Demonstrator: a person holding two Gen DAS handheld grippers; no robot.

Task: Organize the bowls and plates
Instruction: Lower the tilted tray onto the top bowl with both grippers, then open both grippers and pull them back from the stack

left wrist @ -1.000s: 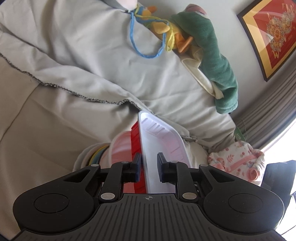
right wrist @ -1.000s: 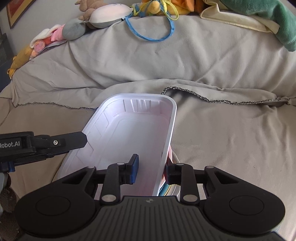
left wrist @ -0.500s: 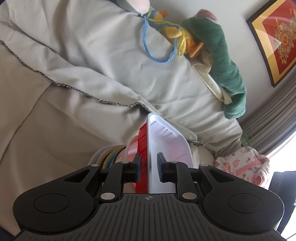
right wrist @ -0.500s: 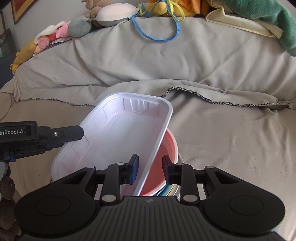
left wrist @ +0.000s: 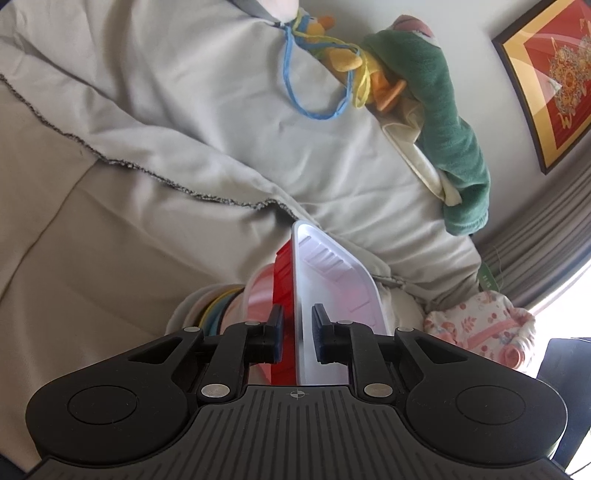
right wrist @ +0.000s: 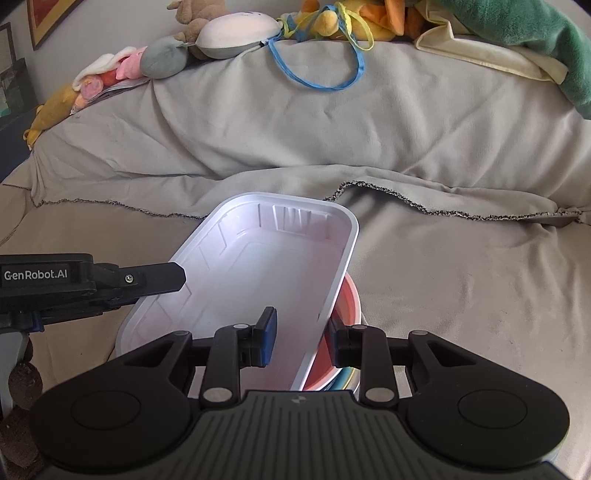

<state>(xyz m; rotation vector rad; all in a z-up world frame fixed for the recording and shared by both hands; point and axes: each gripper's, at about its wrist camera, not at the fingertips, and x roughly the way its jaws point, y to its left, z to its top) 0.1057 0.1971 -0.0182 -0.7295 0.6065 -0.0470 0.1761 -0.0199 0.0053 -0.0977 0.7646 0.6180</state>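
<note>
A white rectangular plastic tray [right wrist: 258,273] with a red outside [left wrist: 284,288] is held tilted over a stack of coloured bowls and plates, topped by a pink bowl [right wrist: 347,306], on a sofa. My left gripper [left wrist: 297,332] is shut on the tray's left rim; the tray [left wrist: 332,280] stands edge-on between its pads. It shows in the right wrist view [right wrist: 162,278]. My right gripper [right wrist: 301,332] straddles the tray's right rim with its jaws apart, a gap showing on each side. The stack [left wrist: 218,306] sits left of the tray in the left wrist view.
A grey throw [right wrist: 369,147] covers the sofa. Soft toys [right wrist: 236,33] and a green blanket [left wrist: 450,140] line the backrest. A blue loop cord [right wrist: 321,70] hangs down. A pink patterned bundle [left wrist: 484,328] lies at the right. A framed picture [left wrist: 554,74] hangs on the wall.
The tray has tipped up on its left side, uncovering the pink bowl under it. My right gripper's jaws have opened wider around the rim. The left gripper kept its hold.
</note>
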